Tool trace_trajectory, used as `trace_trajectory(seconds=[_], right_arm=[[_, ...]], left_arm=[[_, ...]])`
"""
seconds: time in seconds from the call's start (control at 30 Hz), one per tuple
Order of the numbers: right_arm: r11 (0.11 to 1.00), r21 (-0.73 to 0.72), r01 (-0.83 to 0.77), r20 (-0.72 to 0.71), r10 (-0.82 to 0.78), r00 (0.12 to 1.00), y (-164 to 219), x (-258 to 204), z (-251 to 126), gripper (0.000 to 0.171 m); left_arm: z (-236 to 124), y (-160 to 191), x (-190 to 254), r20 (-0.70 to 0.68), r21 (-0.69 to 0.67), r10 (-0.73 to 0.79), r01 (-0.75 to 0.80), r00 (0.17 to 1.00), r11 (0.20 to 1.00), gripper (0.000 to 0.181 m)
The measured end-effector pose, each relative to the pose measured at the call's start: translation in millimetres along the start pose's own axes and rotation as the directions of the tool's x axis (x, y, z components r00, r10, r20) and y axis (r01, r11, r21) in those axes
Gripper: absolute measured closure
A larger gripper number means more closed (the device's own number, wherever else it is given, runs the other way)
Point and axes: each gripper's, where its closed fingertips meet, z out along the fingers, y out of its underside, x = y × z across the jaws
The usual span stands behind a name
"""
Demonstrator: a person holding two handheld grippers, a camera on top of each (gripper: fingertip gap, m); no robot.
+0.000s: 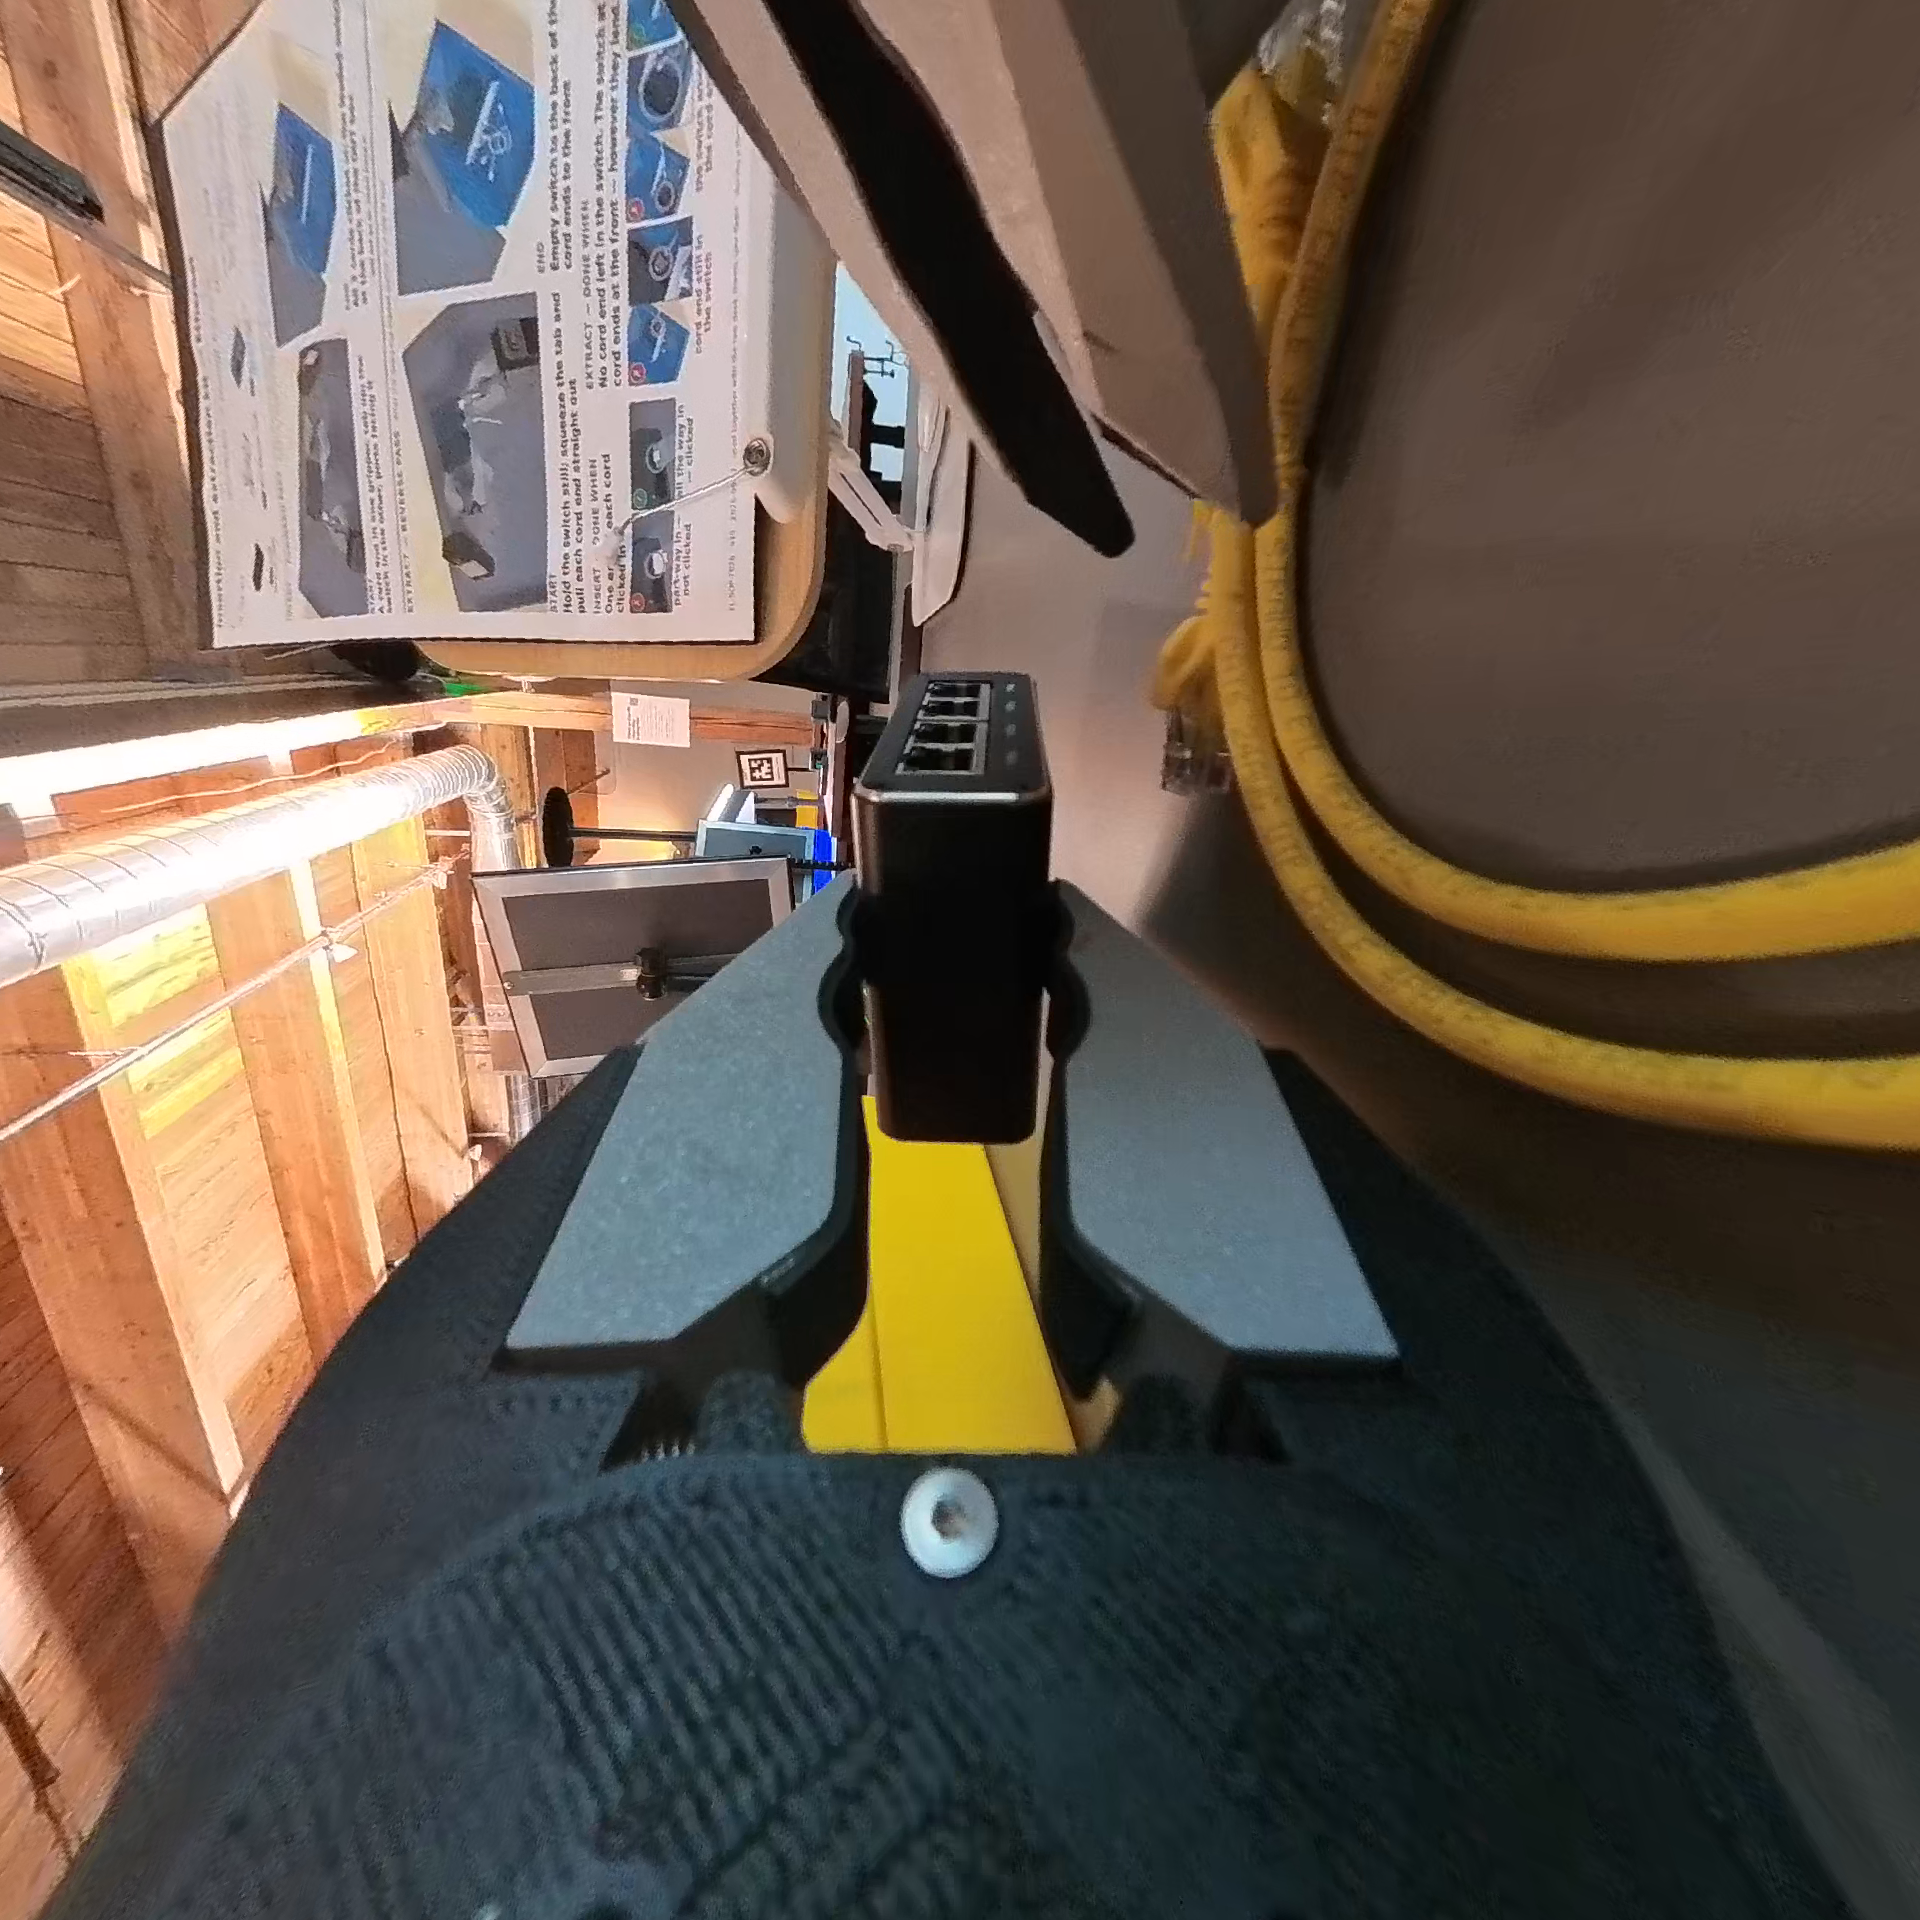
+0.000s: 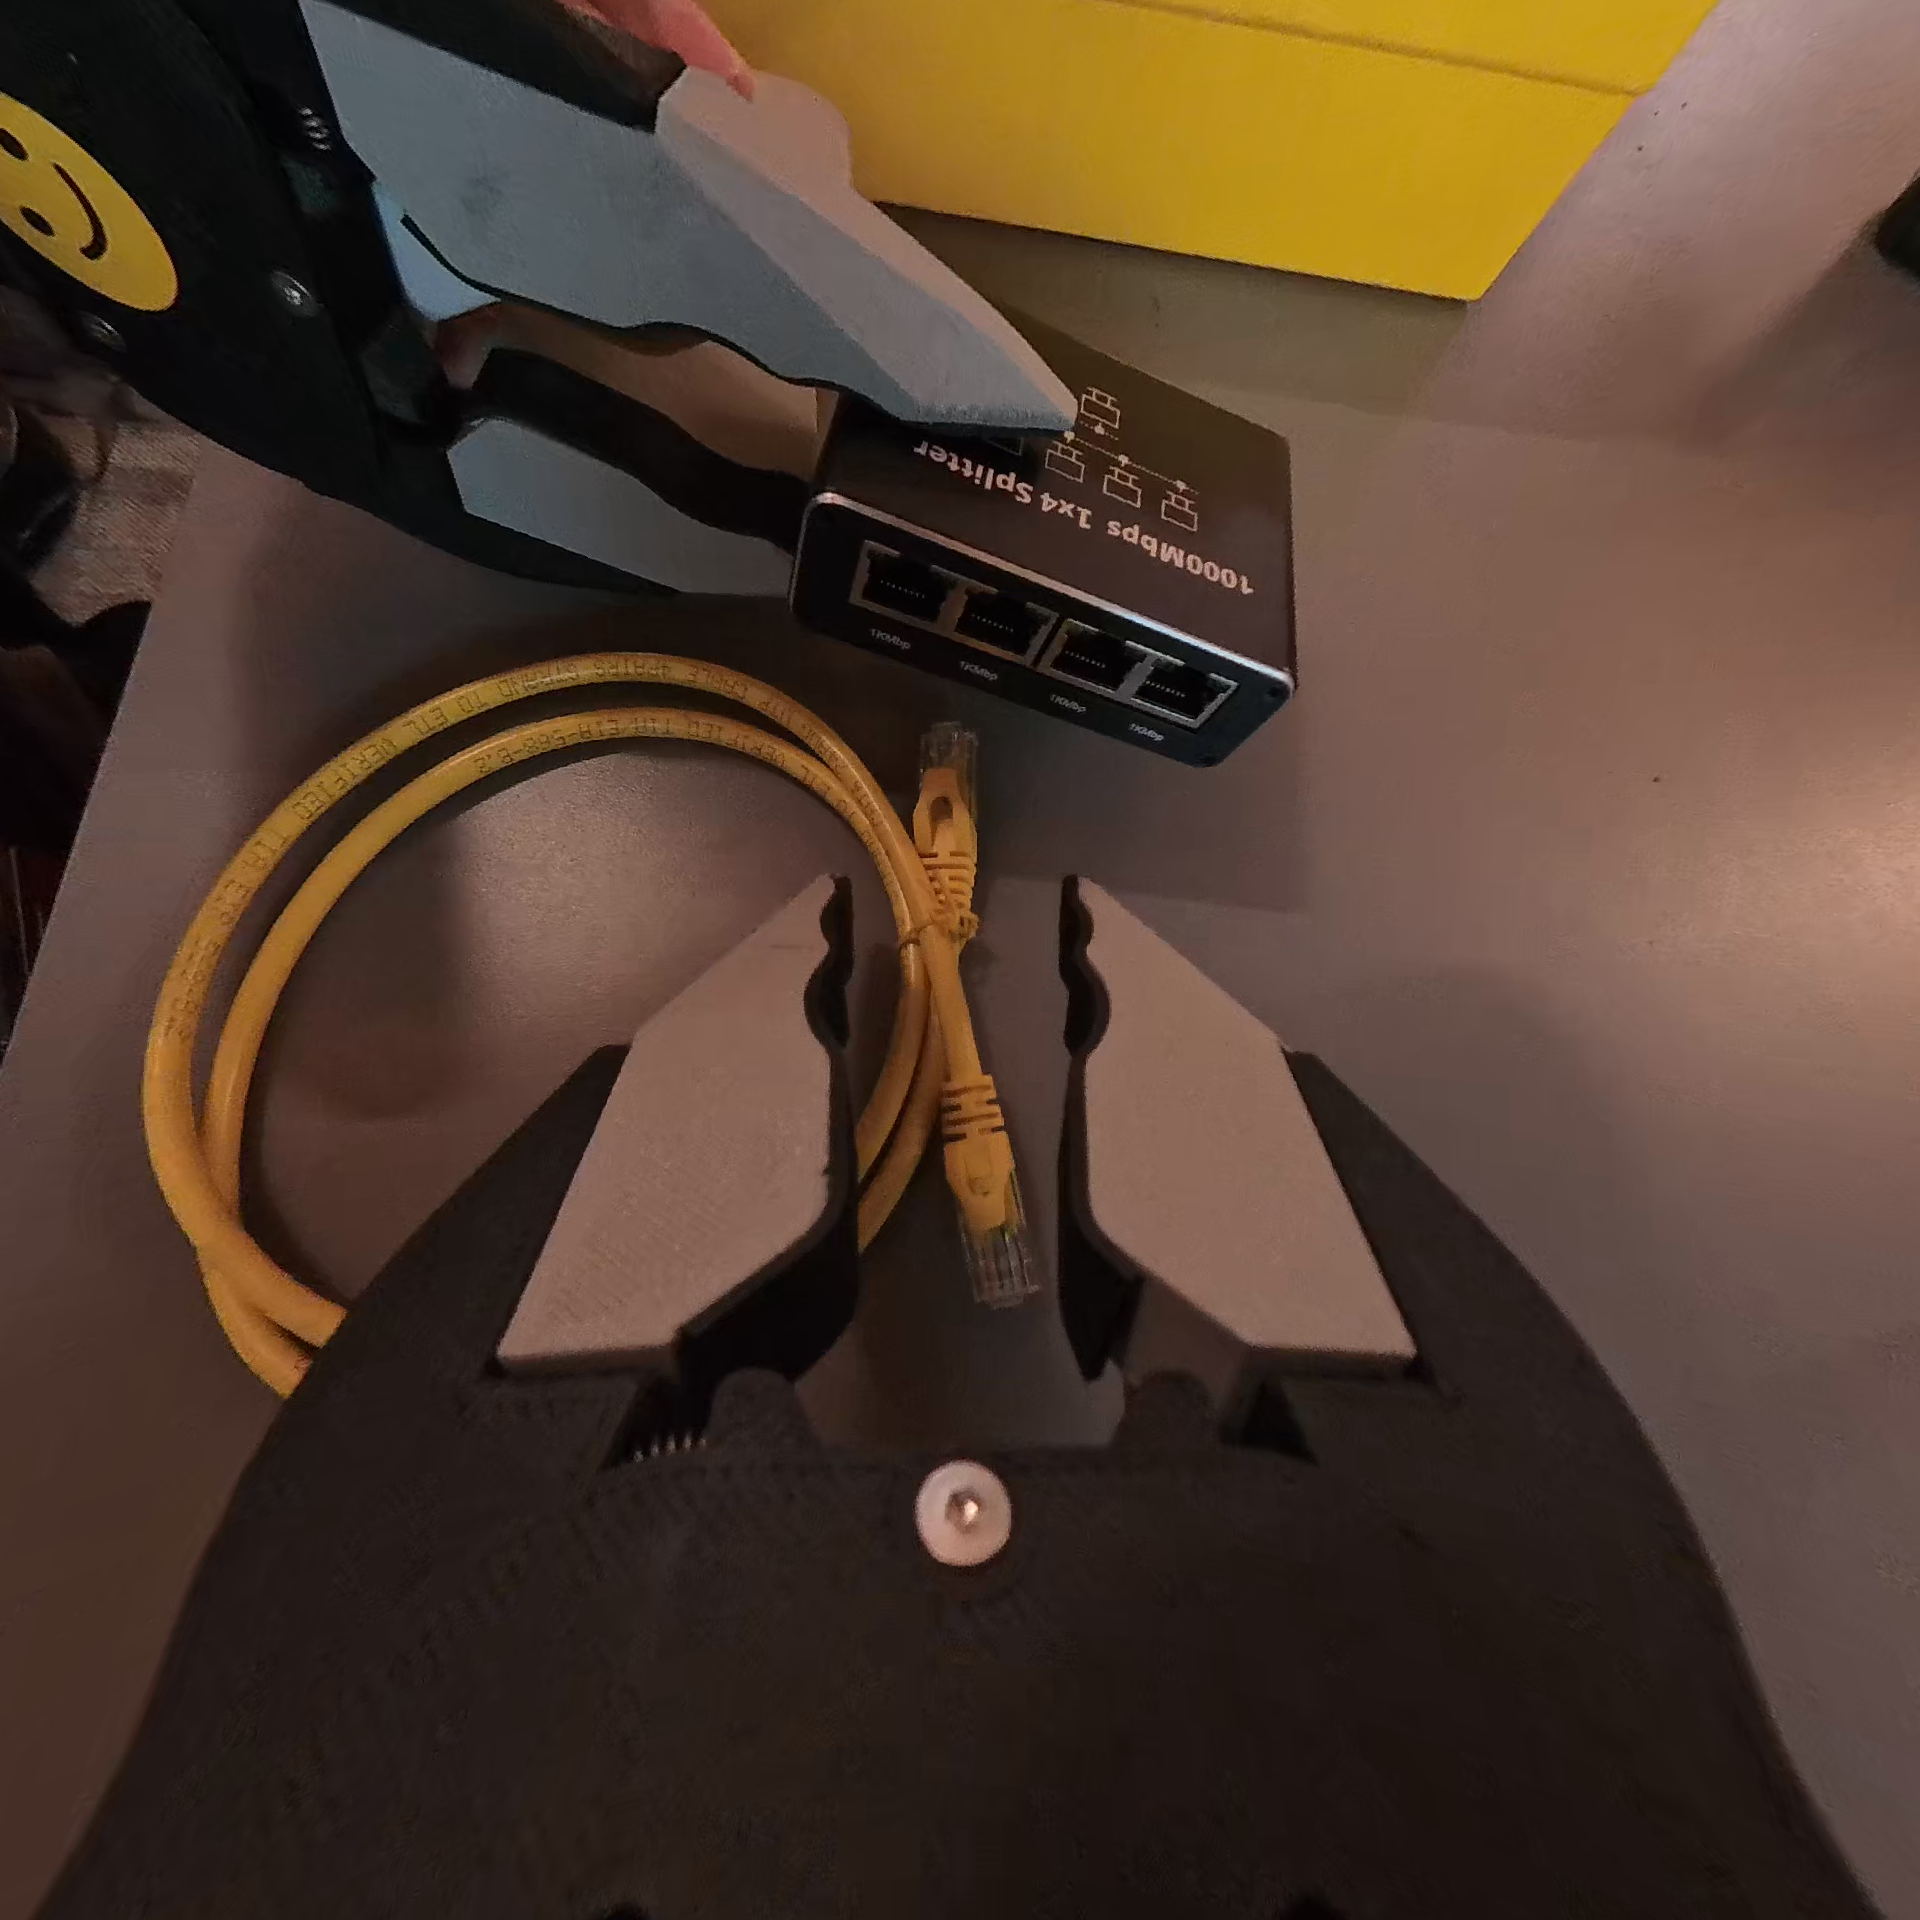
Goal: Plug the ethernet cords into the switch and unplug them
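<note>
A black switch (image 2: 1143,540) with four empty ports lies on the grey table (image 2: 1558,935). My left gripper (image 1: 954,894) is shut on the switch's (image 1: 951,987) end; its upper finger (image 2: 831,291) shows in the right wrist view. A coiled yellow ethernet cord (image 2: 312,831) lies in front of the switch. One plug (image 2: 948,758) points at the ports, a short gap away. The other plug (image 2: 997,1247) lies between the fingers of my right gripper (image 2: 951,904), which is open and hovers over the cord. The cord (image 1: 1455,914) also shows in the left wrist view.
A yellow box (image 2: 1143,125) stands just behind the switch. The table's edge (image 2: 94,727) runs close to the cord's left side. An instruction sheet on a board (image 1: 468,312) hangs beyond the table. Bare tabletop lies to the right of the switch.
</note>
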Motion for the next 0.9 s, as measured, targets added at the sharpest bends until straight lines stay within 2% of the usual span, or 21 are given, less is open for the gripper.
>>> trace_trajectory(seconds=[0.63, 0.7, 0.8, 0.9], right_arm=[[0.998, -0.059, -0.02, 0.0, 0.02, 1.0, 12, 1, 7, 0.13], [0.997, -0.064, -0.037, 0.023, 0.038, 0.999, 12, -1, 8, 0.134], [0.997, -0.065, -0.045, 0.046, 0.048, 0.998, 12, -5, 8, 0.156], [0.997, -0.075, -0.027, 0.031, 0.03, 0.999, 13, -4, 8, 0.157]], left_arm=[[0, 0, -2, 0.0, 0.003, -0.027, 0.027, 1.0, 1.0, 0.151], [0, 0, -2, 0.002, 0.002, -0.024, 0.024, 1.0, 1.0, 0.151], [0, 0, -2, 0.001, 0.002, -0.026, 0.026, 1.0, 1.0, 0.151], [0, 0, -2, 0.0, 0.002, -0.026, 0.026, 1.0, 1.0, 0.151]])
